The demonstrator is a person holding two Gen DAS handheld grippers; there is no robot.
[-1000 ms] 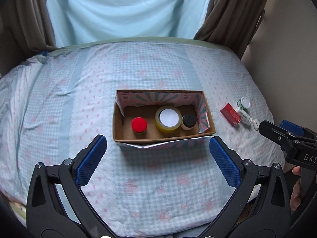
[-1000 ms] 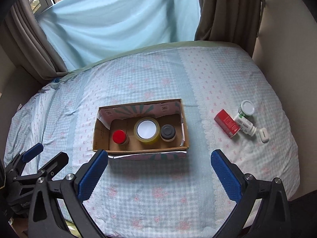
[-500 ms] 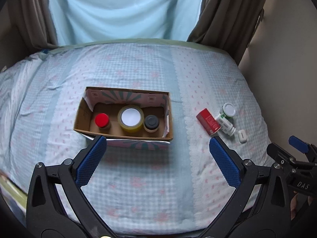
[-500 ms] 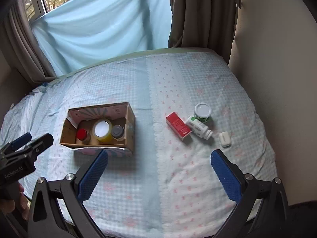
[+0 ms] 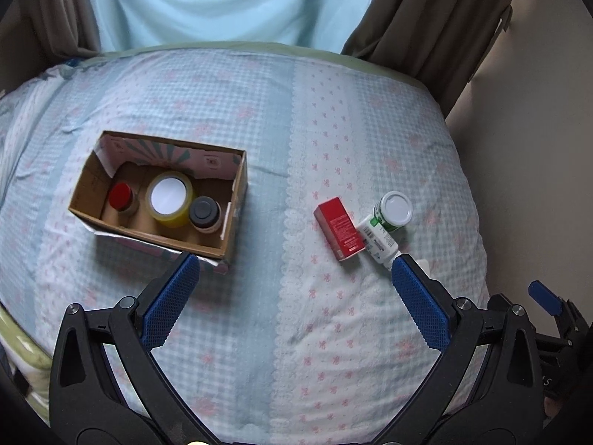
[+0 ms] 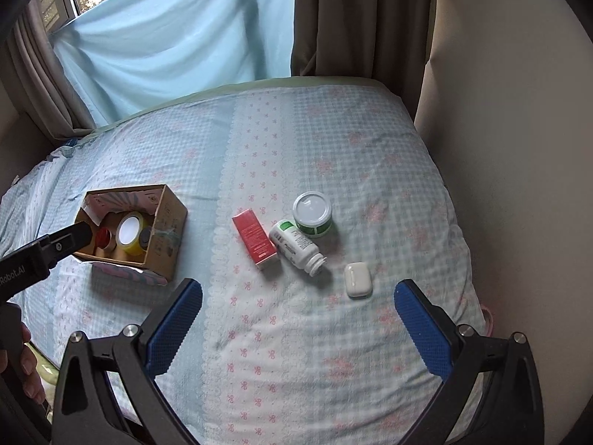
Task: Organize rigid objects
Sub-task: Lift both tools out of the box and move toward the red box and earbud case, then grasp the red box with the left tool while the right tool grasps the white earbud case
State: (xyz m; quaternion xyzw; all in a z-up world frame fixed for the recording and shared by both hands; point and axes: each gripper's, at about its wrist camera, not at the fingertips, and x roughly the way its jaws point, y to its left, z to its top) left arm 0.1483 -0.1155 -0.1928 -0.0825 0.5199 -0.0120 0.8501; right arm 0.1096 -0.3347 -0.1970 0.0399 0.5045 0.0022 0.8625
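The right gripper (image 6: 298, 300), its blue-padded jaws spread wide and empty, hangs over a bed covered in a pale blue checked sheet (image 6: 333, 155). On it lie a red rectangular carton (image 6: 255, 237), touching a white plastic bottle on its side (image 6: 296, 246), an upright green jar with a white lid (image 6: 312, 213), and a white earbud case (image 6: 357, 279). To the left sits an open cardboard box (image 6: 165, 230) holding a yellow tape roll (image 6: 130, 231).

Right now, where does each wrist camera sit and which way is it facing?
Left wrist: above the bed's near edge, facing the curtains; own open left gripper, right gripper's tip at far right.
Right wrist: further right, aimed at the red box, bottle, jar and case; own open right gripper, left gripper's tip.
Shared: cardboard box, red box, bottle, jar.
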